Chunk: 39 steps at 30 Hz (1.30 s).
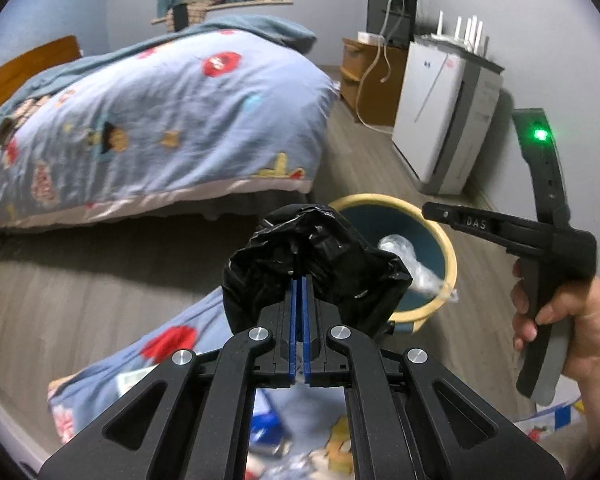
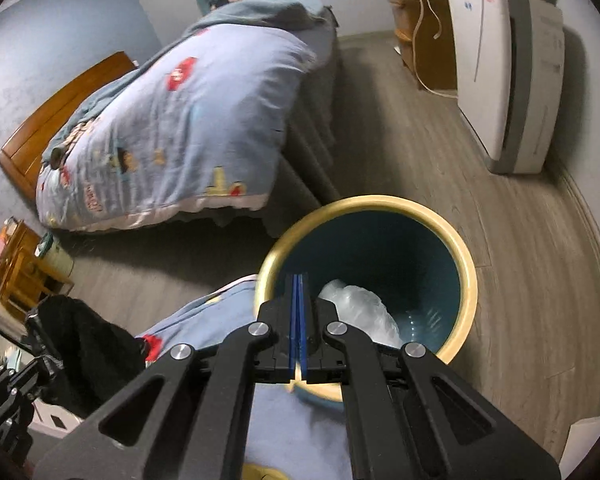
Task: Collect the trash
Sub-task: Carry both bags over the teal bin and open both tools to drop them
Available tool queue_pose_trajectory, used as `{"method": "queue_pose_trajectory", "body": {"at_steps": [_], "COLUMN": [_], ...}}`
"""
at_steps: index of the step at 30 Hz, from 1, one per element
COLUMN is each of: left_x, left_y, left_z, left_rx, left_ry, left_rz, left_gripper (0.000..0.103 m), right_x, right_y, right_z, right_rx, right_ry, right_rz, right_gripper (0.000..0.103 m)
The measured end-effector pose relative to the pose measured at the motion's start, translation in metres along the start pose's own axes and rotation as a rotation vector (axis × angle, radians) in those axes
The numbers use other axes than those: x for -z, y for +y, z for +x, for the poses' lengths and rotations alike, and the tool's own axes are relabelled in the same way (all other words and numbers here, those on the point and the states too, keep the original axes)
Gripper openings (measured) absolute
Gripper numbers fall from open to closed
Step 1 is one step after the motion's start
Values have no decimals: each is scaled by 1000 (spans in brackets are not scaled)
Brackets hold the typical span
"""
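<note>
Trash is split: our left gripper [image 1: 300,280] has its fingers pinched shut on a crumpled black plastic bag [image 1: 312,256] beside the yellow-rimmed blue bin [image 2: 366,280] — likely to line it — while our right gripper [image 2: 299,280], closed empty, hangs over its clear wrapper [image 2: 360,312].

Two black tools [image 1: 300,280] with blue pads [image 2: 293,320], silver screws, a green light, "DAS" lettering.
</note>
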State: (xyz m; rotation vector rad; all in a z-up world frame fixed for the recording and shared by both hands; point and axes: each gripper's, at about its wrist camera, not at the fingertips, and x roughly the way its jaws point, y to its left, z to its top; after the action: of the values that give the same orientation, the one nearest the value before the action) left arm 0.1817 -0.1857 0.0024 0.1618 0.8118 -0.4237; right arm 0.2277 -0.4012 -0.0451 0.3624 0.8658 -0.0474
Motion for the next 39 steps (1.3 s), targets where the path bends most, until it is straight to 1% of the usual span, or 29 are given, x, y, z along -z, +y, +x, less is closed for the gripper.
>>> {"method": "queue_pose_trajectory", "body": {"at_steps": [3,6,10,13,15,18,20,23,26,27,29,30,31,32,33,34,35,36,37,38,39], "left_x": [-7,-8,-10,-14,-22,-35,-39,-38,-31,-26,-20,-18,-17,-16,-15,-16,-16,-16,-16,-16,-15], "left_y": [-13,-20,-34,-44,-49,-56,-62,-65,-63,-62,-61,-60,-60,-60,-59,-58,-56,-55,-52,-52,-51], "left_z": [35,58,80,91,96,98,102,115,131,138,146,147,147,146,144,143,140,137,133,131,127], "left_rx": [3,11,25,33,42,70,70,79,100,114,116,110,104,94,78,75,71,61,53,46,33], "left_ry": [33,56,66,61,46,3,1,25,73,102,138,142,141,136,124,116,107,97,88,80,69], "left_rz": [21,24,54,71,66,43,48,45,16,4,-5,-3,4,10,15,15,14,12,11,12,15], "left_gripper": [3,3,3,3,3,3,3,3,3,3,6,13,23,30,46,56,60,68,76,79,85], "right_x": [-3,-2,0,3,5,8,10,11,11,11,10,9,9,9,8,7,7,6,6,5,5], "right_y": [-17,-40,-59,-68,-70,-77,-84,-89,-93,-92,-91,-90,-90,-89,-88,-87,-86,-85,-85,-84,-83], "right_z": [4,5,12,15,17,20,19,18,19,19,20,20,20,20,19,19,18,18,18,18,17], "right_rx": [6,11,49,71,88,111,112,124,119,119,122,119,116,114,110,108,107,107,106,106,107], "right_ry": [3,11,34,52,65,78,80,80,85,86,85,84,83,83,82,81,80,79,79,77,73], "right_rz": [33,94,125,149,157,197,224,245,260,258,251,250,250,247,242,237,231,229,228,229,230], "right_gripper": [0,0,0,0,0,0,1,0,1,1,1,1,1,1,1,1,2,5,10,28,50]}}
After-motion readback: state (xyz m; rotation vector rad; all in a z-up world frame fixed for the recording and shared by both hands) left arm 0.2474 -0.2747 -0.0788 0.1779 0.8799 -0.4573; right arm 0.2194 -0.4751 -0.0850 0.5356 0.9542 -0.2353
